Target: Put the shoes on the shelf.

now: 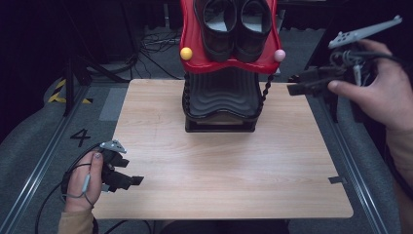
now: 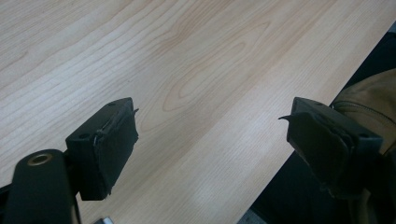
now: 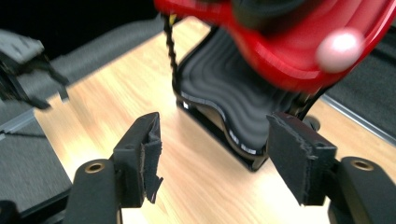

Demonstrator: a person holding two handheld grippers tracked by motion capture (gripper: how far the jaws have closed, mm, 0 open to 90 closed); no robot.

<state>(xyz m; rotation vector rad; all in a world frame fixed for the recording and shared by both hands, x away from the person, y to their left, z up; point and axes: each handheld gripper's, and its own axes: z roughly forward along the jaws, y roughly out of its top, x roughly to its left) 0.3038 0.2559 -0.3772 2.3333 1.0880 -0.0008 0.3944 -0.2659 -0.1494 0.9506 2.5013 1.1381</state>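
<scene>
High view: light wooden table carries a two-tier shoe rack, its black ribbed lower shelf standing at the middle of the far edge, and its glossy red wavy upper shelf holding a pair of black shoes side by side. Yellow knob and pink knob cap the red shelf's front corners. Left gripper rests at the near-left corner. Right gripper is held up beyond the far-right corner, pointing at the rack, not touching it.

Left gripper view: jaws spread wide over bare wood near the table's edge, grasping nothing.

Right gripper view: jaws parted, empty; rack's lower shelf and the blurred pink knob lie ahead, apart from the pads.

Judgement: work barely begun; shoes untouched, approach and grasp remain. The red shelf's raised rim and the black twisted post beside it may hinder reach.
</scene>
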